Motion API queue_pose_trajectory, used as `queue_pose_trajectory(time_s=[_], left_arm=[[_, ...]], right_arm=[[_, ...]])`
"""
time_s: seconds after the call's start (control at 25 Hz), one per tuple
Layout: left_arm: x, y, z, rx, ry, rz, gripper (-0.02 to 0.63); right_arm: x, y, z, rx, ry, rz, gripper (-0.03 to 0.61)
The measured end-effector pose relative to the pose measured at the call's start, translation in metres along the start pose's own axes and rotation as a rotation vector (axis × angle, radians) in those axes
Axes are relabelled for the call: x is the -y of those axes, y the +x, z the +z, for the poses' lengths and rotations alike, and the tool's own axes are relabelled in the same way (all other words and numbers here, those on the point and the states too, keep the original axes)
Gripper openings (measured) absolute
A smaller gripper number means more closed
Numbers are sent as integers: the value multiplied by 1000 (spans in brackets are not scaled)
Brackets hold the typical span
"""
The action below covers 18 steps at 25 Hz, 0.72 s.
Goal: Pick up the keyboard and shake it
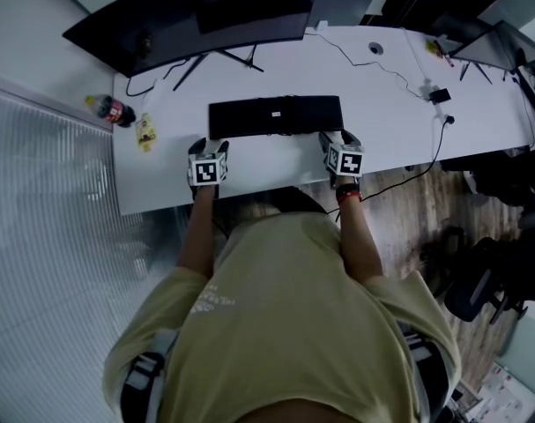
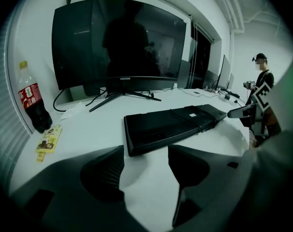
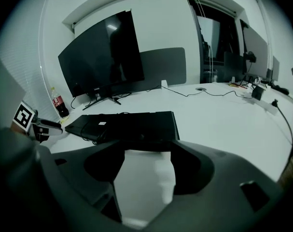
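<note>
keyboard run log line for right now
phase: pre-grasp | keyboard: flat on desk, not gripped | left gripper: open, empty, at left end | right gripper: open, empty, at right end

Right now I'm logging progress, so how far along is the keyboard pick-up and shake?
Done: only the lining up. The left tongs sit just short of the keyboard's left end, and the right tongs just short of its right end.
In hand: the approach. Both tongs are open, with only bare desk between the jaws.
Left: gripping, lifting and shaking. The keyboard lies flat on the desk.
</note>
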<state>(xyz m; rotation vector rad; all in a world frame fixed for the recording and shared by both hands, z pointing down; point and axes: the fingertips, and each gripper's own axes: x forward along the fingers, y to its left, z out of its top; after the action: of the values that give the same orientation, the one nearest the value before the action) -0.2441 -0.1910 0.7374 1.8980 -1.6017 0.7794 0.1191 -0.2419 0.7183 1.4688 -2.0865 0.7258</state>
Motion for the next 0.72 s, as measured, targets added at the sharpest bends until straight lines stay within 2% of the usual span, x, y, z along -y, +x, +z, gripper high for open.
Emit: queue_pose_trajectory(time_s=[0.24, 0.56, 0.72], left_arm=[[27, -27, 28, 107, -59, -75, 265], [55, -83, 68, 262, -52, -156, 216], [66, -114, 85, 319, -34, -148, 184]], right_arm=[[-41, -24, 29, 75, 17, 92, 288], [-81, -71, 66, 191, -12, 139, 229], [-103, -99, 84, 241, -49, 175, 210]])
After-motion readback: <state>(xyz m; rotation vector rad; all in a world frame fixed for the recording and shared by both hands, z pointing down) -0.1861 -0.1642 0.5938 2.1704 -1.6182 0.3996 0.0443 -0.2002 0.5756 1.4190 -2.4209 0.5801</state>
